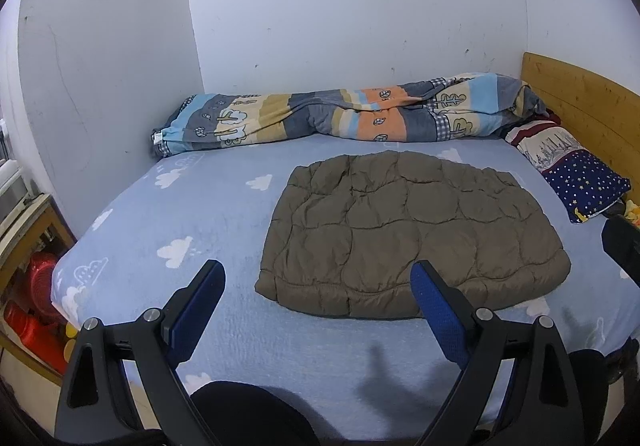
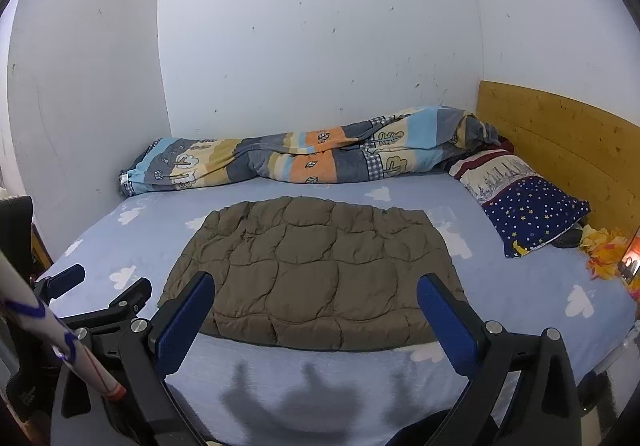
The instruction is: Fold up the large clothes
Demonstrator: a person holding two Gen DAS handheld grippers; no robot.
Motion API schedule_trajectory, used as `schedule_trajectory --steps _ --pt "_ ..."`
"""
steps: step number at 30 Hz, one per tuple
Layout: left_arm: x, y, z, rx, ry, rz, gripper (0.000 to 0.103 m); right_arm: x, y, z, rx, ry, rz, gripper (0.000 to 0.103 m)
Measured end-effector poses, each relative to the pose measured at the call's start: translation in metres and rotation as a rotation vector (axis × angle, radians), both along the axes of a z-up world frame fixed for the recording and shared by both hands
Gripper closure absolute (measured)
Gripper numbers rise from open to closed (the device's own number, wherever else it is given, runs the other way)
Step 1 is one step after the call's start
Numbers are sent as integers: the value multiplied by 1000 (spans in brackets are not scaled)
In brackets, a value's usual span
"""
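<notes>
While the folded brown quilted jacket (image 1: 412, 238) lies flat on the bed (image 1: 192, 214), nearer its wooden headboard (image 1: 584, 102) than its foot, the left tool (image 1: 318, 278) and the right tool (image 2: 316, 290) hang above the near edge, jaws wide apart, holding nothing.

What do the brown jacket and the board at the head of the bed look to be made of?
Brown jacket: looks like thin, matte synthetic shell over padding, going by the puffy stitched quilting. Headboard: pale wood, probably pine, with visible grain and knots.
</notes>
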State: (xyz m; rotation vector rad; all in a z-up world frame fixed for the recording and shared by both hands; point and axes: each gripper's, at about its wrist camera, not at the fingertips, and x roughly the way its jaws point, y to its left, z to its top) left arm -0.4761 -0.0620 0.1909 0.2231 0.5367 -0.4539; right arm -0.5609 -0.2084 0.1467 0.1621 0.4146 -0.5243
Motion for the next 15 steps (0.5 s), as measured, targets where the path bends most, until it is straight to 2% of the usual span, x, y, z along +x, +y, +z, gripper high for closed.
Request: schedule_trajectory --steps 15 --pt "-1 0 -5 5 -12 0 10 1 2 0 -13 1 -2 0"
